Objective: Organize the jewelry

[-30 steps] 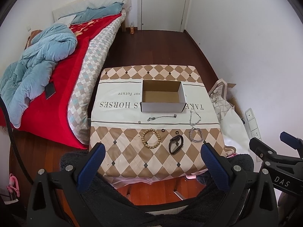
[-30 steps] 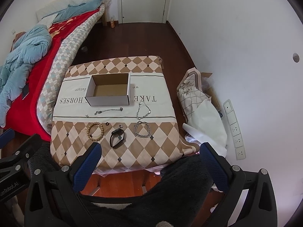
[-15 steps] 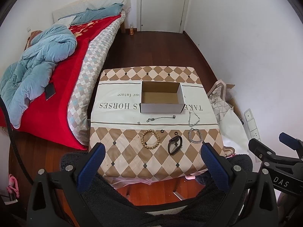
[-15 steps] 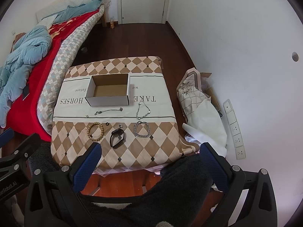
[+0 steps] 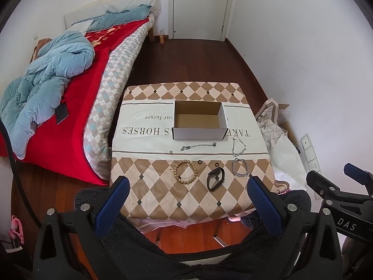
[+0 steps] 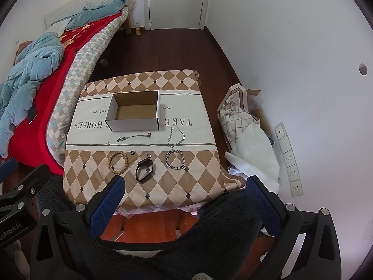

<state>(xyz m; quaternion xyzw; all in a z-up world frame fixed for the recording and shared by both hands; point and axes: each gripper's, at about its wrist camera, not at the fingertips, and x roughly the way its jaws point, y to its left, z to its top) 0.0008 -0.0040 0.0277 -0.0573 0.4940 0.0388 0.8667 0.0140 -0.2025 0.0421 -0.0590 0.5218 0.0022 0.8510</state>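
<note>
An empty white cardboard box [image 5: 199, 123] [image 6: 135, 113] stands open on a small table under a checked cloth [image 5: 163, 193]. In front of it lie a wooden bead bracelet [image 5: 185, 172] [image 6: 118, 160], a black band [image 5: 215, 178] [image 6: 144, 169], a silver chain bracelet [image 5: 240, 170] [image 6: 174, 159], a thin necklace [image 5: 238, 145] [image 6: 176, 137], a thin chain [image 5: 198, 146] [image 6: 134, 137] and two small dark rings [image 5: 200, 162]. My left gripper [image 5: 186, 184] and right gripper [image 6: 184, 183] are both open and empty, well above and short of the table's near edge.
A bed with a red cover and blue quilt [image 5: 46, 88] runs along the left. A patterned bag and white sheets [image 6: 247, 135] lie on the floor to the table's right, by the wall. A closed door [image 5: 198, 7] is at the far end. A dark fleece [image 5: 163, 256] lies below the grippers.
Both views have shifted slightly, with the table sitting a little lower in the left wrist view. Nothing on the table has moved. Both grippers stay open.
</note>
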